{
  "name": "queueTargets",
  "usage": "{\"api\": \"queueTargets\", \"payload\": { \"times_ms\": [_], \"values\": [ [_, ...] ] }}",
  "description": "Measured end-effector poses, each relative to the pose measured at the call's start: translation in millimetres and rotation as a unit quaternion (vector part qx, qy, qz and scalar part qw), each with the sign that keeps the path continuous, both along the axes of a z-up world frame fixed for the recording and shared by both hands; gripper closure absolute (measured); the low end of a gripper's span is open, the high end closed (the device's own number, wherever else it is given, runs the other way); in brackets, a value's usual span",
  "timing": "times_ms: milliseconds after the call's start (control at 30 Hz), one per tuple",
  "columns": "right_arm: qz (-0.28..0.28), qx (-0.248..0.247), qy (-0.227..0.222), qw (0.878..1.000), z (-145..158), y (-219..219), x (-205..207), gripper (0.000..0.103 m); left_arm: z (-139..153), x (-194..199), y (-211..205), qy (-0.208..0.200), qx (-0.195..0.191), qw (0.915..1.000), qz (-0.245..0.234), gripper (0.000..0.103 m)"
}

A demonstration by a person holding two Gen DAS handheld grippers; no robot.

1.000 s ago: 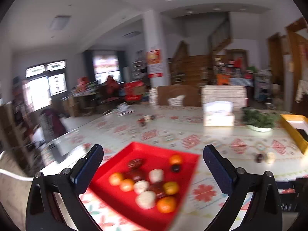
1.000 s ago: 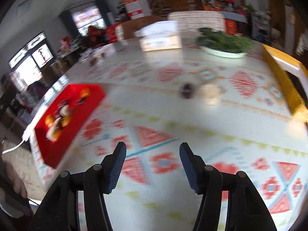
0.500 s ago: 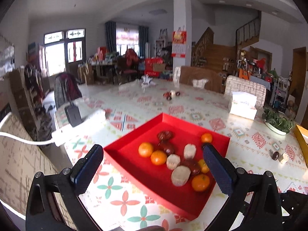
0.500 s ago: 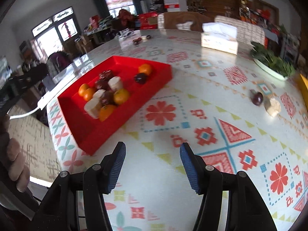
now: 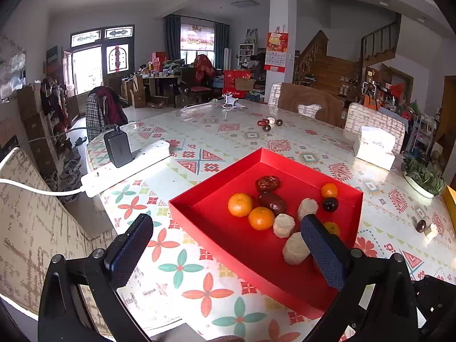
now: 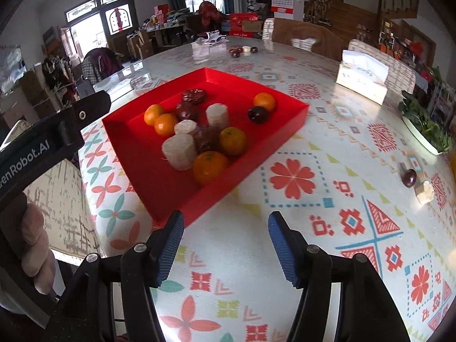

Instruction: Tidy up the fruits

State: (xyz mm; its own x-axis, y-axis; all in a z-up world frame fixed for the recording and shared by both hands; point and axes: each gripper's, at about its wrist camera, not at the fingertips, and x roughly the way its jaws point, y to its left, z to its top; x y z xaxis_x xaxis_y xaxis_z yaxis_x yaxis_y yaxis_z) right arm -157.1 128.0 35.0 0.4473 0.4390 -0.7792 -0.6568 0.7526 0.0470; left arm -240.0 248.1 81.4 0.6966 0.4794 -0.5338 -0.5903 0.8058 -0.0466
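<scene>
A red tray (image 5: 205,196) (image 6: 285,131) on the patterned table holds several oranges (image 5: 240,204) (image 6: 209,166), dark red dates (image 5: 267,183) (image 6: 193,95), pale cut chunks (image 5: 295,248) (image 6: 179,149) and a dark round fruit (image 6: 257,114). My left gripper (image 5: 225,245) is open and empty, just above the tray's near left side. My right gripper (image 6: 225,228) is open and empty, above the table right at the tray's near corner. A loose dark fruit (image 6: 409,177) and a pale chunk (image 6: 424,192) lie on the table to the right. More loose fruits (image 5: 267,124) (image 6: 242,50) lie at the far side.
A white power strip with a black charger (image 5: 125,159) lies left of the tray. A tissue box (image 5: 374,147) (image 6: 362,77) and a plate of greens (image 5: 421,178) (image 6: 424,128) stand at the right. A yellow box edge (image 5: 450,202) shows far right. The left gripper's body and the hand holding it (image 6: 37,148) are at the right view's left edge.
Both grippers swung left and came to rest facing the red tray, which now sits closer and sharper in both views. Both stay open and empty.
</scene>
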Motion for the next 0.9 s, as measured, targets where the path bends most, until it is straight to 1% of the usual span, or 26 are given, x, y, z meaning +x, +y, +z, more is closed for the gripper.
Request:
{"api": "queueTargets", "payload": {
  "times_ms": [233, 733, 900],
  "values": [
    [0.003, -0.007, -0.009, 1.000, 3.1, 9.3, -3.1, 0.034, -3.5, -1.6, 8.8, 0.002, -0.012, 0.9999, 0.003, 0.000],
    [0.012, -0.016, -0.020, 1.000, 5.0, 16.7, -8.4, 0.033, -5.0, -1.5, 10.5, 0.003, -0.009, 0.9999, -0.004, 0.000],
    [0.012, -0.012, -0.021, 1.000, 5.5, 15.3, -9.5, 0.033, -0.9, 2.4, 2.0, 0.004, -0.001, 0.9999, -0.011, 0.000]
  ]
}}
